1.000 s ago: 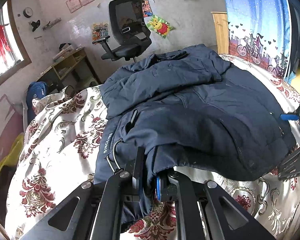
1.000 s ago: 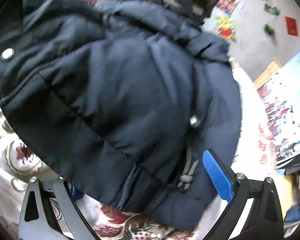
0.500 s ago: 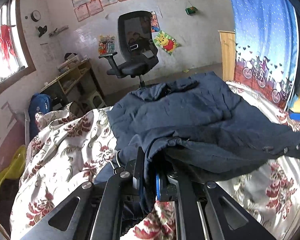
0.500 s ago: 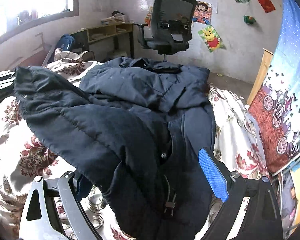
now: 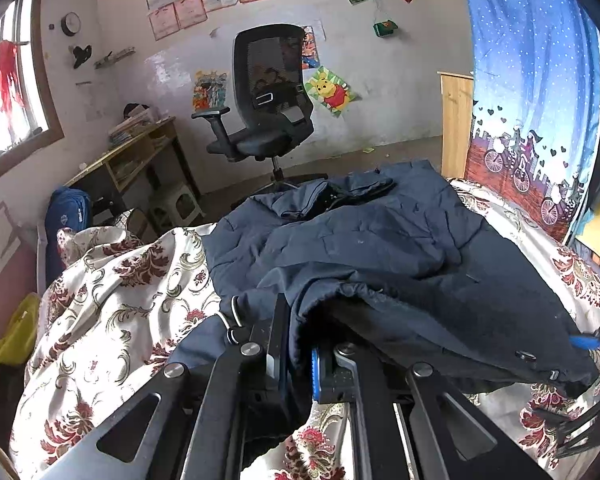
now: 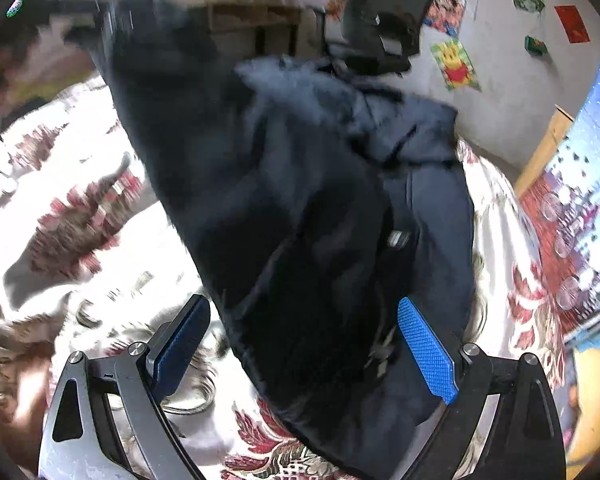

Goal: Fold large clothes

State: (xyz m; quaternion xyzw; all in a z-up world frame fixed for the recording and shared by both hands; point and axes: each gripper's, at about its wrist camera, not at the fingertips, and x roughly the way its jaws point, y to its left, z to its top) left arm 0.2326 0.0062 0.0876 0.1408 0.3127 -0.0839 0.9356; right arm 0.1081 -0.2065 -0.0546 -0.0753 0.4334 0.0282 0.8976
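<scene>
A large dark navy padded jacket (image 5: 380,248) lies across a bed with a white and red floral cover (image 5: 112,312). My left gripper (image 5: 300,356) is shut on the jacket's near hem and holds it bunched between the blue pads. In the right wrist view the jacket (image 6: 320,200) fills the middle, blurred. My right gripper (image 6: 304,344) is open, its blue pads (image 6: 424,356) set wide on either side of the jacket's lower edge. The right gripper also shows at the right edge of the left wrist view (image 5: 596,344).
A black office chair (image 5: 268,112) stands on the floor beyond the bed. A wooden desk (image 5: 132,160) and a blue bag (image 5: 66,212) are at the left. A blue patterned curtain (image 5: 536,100) hangs at the right.
My left gripper has lifted the hem and pulled back, so the jacket looks further off. My right gripper's pads now both show wide apart; its view has swung and blurred.
</scene>
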